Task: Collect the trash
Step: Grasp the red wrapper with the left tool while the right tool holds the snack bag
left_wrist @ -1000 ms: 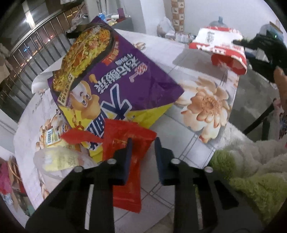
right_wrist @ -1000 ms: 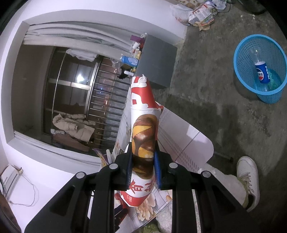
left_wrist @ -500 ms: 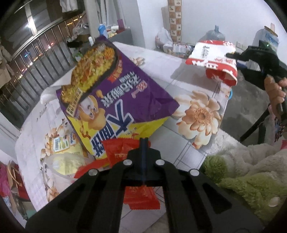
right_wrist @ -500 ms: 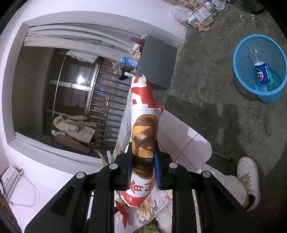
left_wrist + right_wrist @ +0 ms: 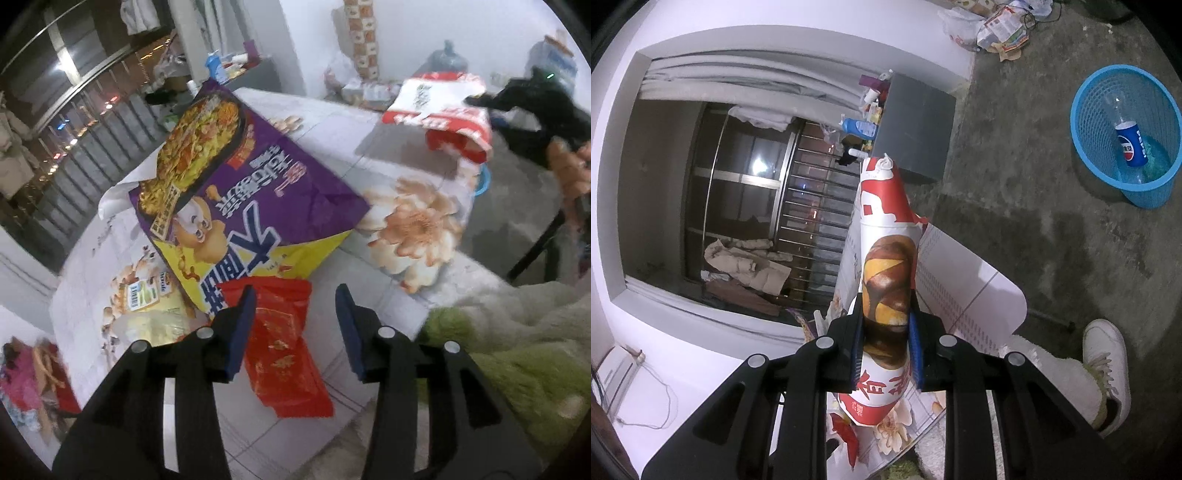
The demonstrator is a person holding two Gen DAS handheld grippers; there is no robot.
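Observation:
My left gripper (image 5: 295, 321) is open just above a red wrapper (image 5: 284, 347) that lies flat on the flowered table (image 5: 417, 229). A large purple and yellow noodle bag (image 5: 236, 199) lies behind it. My right gripper (image 5: 884, 347) is shut on a red and white bread bag (image 5: 886, 280), held up in the air beyond the table edge; the bag also shows in the left wrist view (image 5: 439, 107). A blue trash basket (image 5: 1126, 136) with a Pepsi bottle (image 5: 1130, 147) in it stands on the floor at the far right.
A clear plastic bag with a yellow label (image 5: 151, 314) lies left of the red wrapper. A grey cabinet (image 5: 916, 125) with bottles stands by the window. Paper litter (image 5: 993, 26) lies by the wall. My shoe (image 5: 1108, 365) is on the concrete floor.
My left gripper closed over the red wrapper half a second ago, then opened wide; the wrapper lies on the table. The right gripper holds the bread bag still.

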